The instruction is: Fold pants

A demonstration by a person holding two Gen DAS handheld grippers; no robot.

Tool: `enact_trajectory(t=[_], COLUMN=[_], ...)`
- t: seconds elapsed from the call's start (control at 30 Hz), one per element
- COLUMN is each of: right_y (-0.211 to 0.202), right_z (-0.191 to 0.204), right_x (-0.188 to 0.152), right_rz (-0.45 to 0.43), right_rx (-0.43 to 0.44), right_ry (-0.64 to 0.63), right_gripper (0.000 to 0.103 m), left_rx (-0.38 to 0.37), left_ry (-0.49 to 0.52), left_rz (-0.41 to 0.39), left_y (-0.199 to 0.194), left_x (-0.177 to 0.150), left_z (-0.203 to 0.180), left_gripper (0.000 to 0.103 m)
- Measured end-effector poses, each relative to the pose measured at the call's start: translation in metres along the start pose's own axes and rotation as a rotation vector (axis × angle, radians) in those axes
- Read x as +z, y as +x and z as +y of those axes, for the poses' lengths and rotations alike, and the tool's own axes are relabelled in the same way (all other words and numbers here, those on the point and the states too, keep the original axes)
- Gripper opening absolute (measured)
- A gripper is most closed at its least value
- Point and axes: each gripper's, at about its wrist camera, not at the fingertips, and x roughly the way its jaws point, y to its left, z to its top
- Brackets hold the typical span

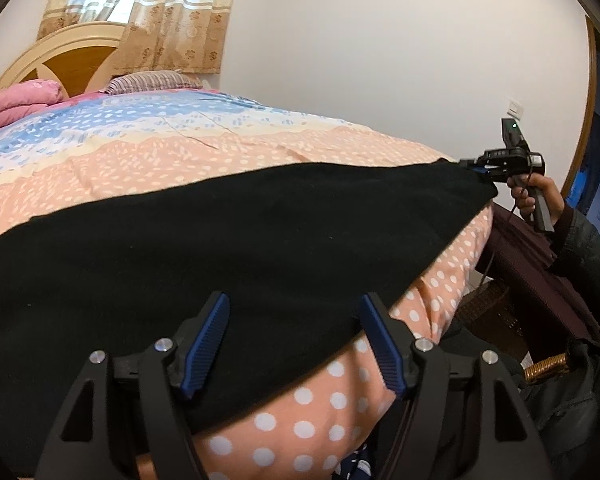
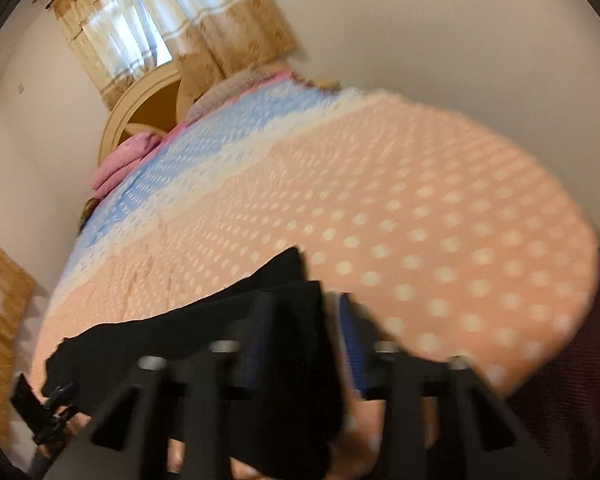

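The black pants (image 1: 228, 232) lie stretched in a long band across the foot end of a bed (image 1: 160, 148) covered in a peach, cream and blue dotted quilt, with their near edge running along the mattress edge. In the left wrist view, the left hand-held gripper (image 1: 294, 344) hovers over that near edge with its blue-padded fingers (image 1: 206, 344) spread apart, nothing pinched between them. At the far right end of the band, the right hand-held gripper (image 1: 470, 166) meets the corner of the fabric, a person's hand (image 1: 536, 200) wrapped around its grip. The blurred right wrist view shows the right hand-held gripper (image 2: 306, 340) clenched on a bunched fold of the black cloth that rises between its fingers. A pink blanket (image 1: 20, 104) and a striped pillow (image 1: 152, 80) rest by the headboard (image 1: 72, 56), below a beige curtain (image 1: 148, 12).
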Motion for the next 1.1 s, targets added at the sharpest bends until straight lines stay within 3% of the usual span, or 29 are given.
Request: enact_trajectory(t=[0.07, 0.2, 0.33, 0.4, 0.5, 0.53, 0.63, 0.73, 0.8, 0.87, 0.93, 1.03, 1.1], right_y=[-0.004, -0.026, -0.023, -0.012, 0.02, 0.019, 0.0, -0.027, -0.039, -0.04, -0.024, 0.007, 0.013], right_z=[0.006, 0.024, 0.035, 0.031, 0.014, 0.01, 0.005, 0.019, 0.04, 0.061, 0.086, 0.121, 0.143], right_x=[0.004, 0.016, 0.026, 0.028, 0.023, 0.022, 0.016, 0.004, -0.008, -0.022, -0.039, -0.062, -0.07], right_rz=[-0.027, -0.111, -0.127, -0.103, 0.019, 0.013, -0.04, -0.099, -0.103, -0.069, 0.035, 0.171, 0.17], right_rx=[0.002, -0.01, -0.039, -0.046, -0.085, -0.083, -0.102, -0.131, -0.086, -0.037, 0.0, -0.015, -0.03], right_ry=[-0.022, -0.082, -0.122, -0.114, -0.086, -0.079, -0.051, -0.111, -0.178, -0.244, -0.329, -0.443, -0.491], right_gripper=[0.002, 0.002, 0.002, 0.002, 0.003, 0.005, 0.024, 0.026, 0.026, 0.027, 0.036, 0.039, 0.039], left_rx=[0.013, 0.022, 0.034, 0.034, 0.045, 0.051, 0.088, 0.143, 0.165, 0.178, 0.179, 0.197, 0.217], left_ry=[-0.028, -0.065, -0.065, -0.066, -0.054, -0.049, -0.016, -0.014, -0.048, -0.085, -0.095, -0.068, -0.064], left_rz=[-0.009, -0.02, -0.028, -0.031, -0.03, -0.028, -0.033, -0.051, -0.056, -0.044, -0.048, -0.047, -0.07], left_y=[-0.002, -0.004, -0.003, -0.003, -0.003, -0.004, -0.013, -0.027, -0.034, -0.035, -0.037, -0.044, -0.052], left_x=[0.001, 0.001, -0.001, -0.002, -0.003, -0.003, -0.003, -0.006, -0.01, -0.018, -0.025, -0.027, -0.024], left_z=[0.006, 0.016, 0.014, 0.013, 0.012, 0.012, 0.013, 0.024, 0.036, 0.047, 0.05, 0.045, 0.045], left_gripper=[0.071, 0.071, 0.071, 0.071, 0.071, 0.071, 0.071, 0.078, 0.082, 0.082, 0.082, 0.082, 0.082])
